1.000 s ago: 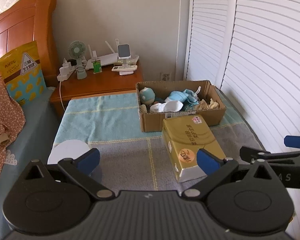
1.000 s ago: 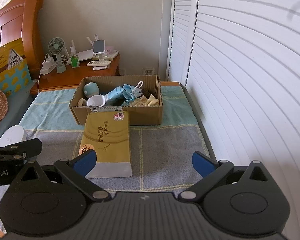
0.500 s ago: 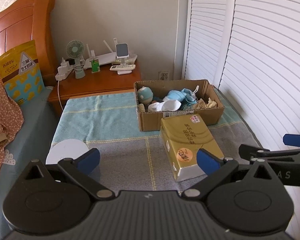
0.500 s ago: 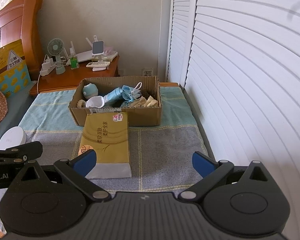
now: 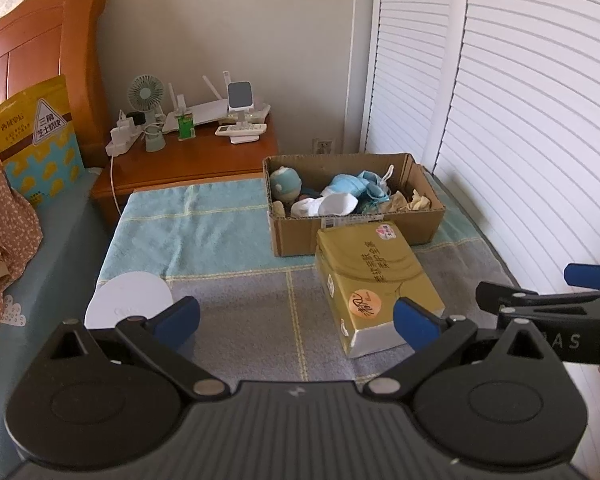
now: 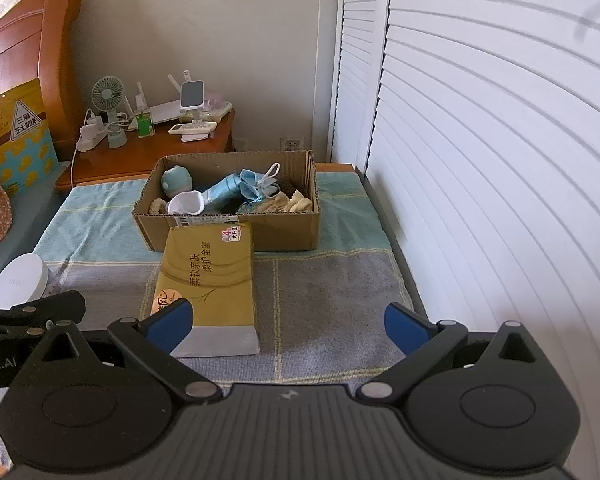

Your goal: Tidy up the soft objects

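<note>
Soft objects (image 5: 340,198) fill the cardboard box (image 5: 354,232), well ahead of both fingertip pairs. Left gripper (image 5: 296,318) and right gripper (image 6: 288,320) fingers spread wide, empty; tissue pack (image 6: 210,284) beyond them.

Bright daylight; sharp focus; fisheye-warped edges

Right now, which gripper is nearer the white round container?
Left. The left gripper hangs just behind the white round container; the right gripper sits across the tissue pack from it.
</note>
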{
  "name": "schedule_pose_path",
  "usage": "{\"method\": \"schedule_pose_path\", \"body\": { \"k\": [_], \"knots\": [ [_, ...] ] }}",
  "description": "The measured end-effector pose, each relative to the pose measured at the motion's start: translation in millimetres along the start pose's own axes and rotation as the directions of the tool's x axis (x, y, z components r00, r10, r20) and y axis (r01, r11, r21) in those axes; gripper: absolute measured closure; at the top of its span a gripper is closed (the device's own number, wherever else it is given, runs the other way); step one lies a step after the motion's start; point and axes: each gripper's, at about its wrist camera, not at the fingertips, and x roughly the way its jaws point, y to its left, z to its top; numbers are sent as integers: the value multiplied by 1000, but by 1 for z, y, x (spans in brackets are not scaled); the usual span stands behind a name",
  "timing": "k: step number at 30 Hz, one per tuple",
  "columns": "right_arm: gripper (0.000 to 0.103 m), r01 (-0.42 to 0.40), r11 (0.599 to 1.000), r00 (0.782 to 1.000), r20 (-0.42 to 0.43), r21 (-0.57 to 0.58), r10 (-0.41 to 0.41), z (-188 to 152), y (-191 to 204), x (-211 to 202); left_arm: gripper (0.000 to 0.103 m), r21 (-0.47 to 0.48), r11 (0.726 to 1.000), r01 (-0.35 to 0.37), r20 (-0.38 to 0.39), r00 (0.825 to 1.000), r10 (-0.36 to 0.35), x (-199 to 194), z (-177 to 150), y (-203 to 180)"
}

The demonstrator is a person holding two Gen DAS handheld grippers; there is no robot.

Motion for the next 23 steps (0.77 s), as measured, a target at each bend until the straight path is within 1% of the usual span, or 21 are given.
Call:
{"method": "schedule_pose_path", "body": {
  "k": [23],
  "knots": [
    [0,4,1000,1000,0,2,-4,0,-2,0,1,-2,1000,6,-7,1000,-6,2,-2,-1]
  ]
}}
